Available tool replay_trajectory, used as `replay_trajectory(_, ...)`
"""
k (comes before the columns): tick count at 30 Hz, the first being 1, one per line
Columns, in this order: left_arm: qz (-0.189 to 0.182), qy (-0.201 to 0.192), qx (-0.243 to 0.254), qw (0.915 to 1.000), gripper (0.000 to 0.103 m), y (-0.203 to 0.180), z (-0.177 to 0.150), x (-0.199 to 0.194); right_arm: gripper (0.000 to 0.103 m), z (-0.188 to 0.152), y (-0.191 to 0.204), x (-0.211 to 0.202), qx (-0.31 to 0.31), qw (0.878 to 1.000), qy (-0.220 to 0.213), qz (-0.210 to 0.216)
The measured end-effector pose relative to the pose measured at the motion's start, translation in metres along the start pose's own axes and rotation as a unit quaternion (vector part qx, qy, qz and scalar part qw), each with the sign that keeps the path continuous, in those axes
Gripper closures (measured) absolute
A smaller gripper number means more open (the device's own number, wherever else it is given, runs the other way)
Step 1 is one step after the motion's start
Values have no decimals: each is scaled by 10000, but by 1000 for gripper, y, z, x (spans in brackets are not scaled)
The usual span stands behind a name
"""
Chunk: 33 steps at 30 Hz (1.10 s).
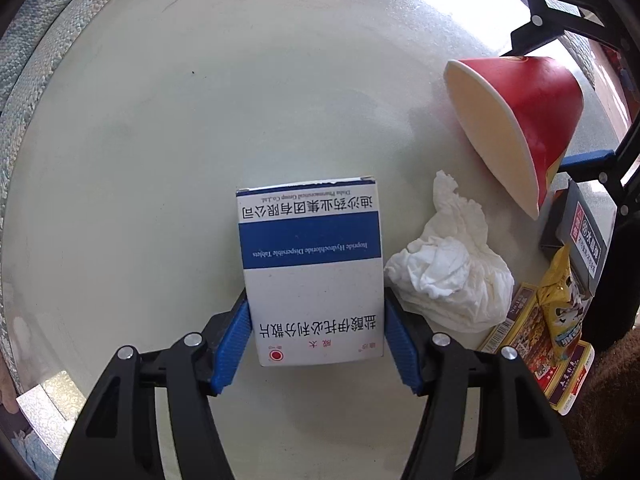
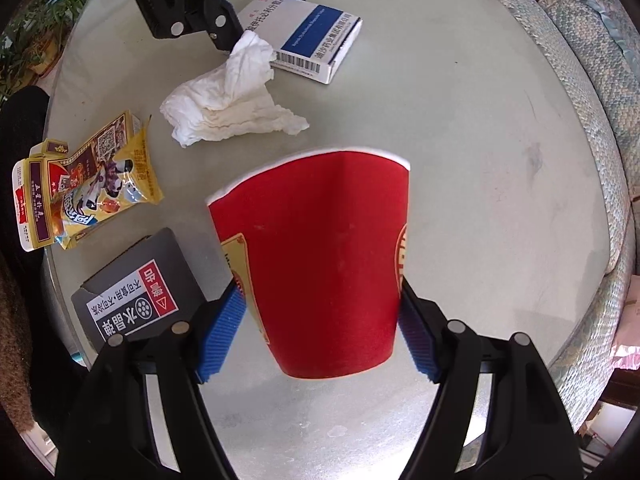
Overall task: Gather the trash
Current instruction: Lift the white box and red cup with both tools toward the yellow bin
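Round pale table (image 1: 200,100) with a woven quilted edge, litter scattered over its top.

Left wrist view: left tongs (image 1: 316,340) point down at the table; medicine box (image 1: 312,264) sits squarely between the blue pads (image 1: 230,344), long axis running straight ahead along the tongs, far end well past the tips; both pads look pressed against its long sides near the rear end, so clamped on the box; box looks to lie flat on the table, not lifted as far as I can tell. Crumpled tissue (image 1: 448,276) just beside the right pad, touching or nearly so; snack wrapper (image 1: 560,304) and grey box (image 1: 580,236) further right; red cup (image 1: 516,128) ahead-right.

Right wrist view: right tongs (image 2: 320,328) straddle the cup (image 2: 320,260), base toward the camera, rim ahead, long axis in line with the tongs; right pad touches the cup wall; left pad (image 2: 222,336) shows a sliver of gap lower down, so contact there is unclear; I read it as gripped, loosely. Tissue (image 2: 228,100) ahead-left, well apart; grey box (image 2: 136,284) just left of the left pad.

Judgement: each hand has its own item aligned; the tissue is nearer the left tongs.
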<state>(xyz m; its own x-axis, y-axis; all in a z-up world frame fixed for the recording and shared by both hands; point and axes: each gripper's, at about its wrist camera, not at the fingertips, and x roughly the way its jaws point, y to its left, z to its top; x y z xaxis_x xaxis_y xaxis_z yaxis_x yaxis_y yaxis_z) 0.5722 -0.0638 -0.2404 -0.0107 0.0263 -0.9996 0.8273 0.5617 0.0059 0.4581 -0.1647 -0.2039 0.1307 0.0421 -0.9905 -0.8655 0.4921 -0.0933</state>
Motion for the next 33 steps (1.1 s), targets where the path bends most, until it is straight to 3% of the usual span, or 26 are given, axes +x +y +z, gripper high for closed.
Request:
replay_trajectory(6,216,-237,-635,9975,42,17,-10,-11,32,-23,4,-13,471,9982,-181,-312)
replay_trajectory(15,556,-768,-955,9909,42,13,-47,-73,32,-22,5,-66,1317,9851,-690,-860)
replay_trajectory(19,697,-1030,-1121,9859,42,-11,-88,-94,32,-12,17,-85,1696,9759,-857,-1069)
replay_trajectory(23,771,-1280,-1419,9785,42,-27,-108,-121,32,-7,48,-107,1848,9700,-1052,-1180)
replay_trajectory(33,802,-1565,-1683,9699,42,-126,-176,-152,32,-19,122,-141,2347,9586,-1228,-1049)
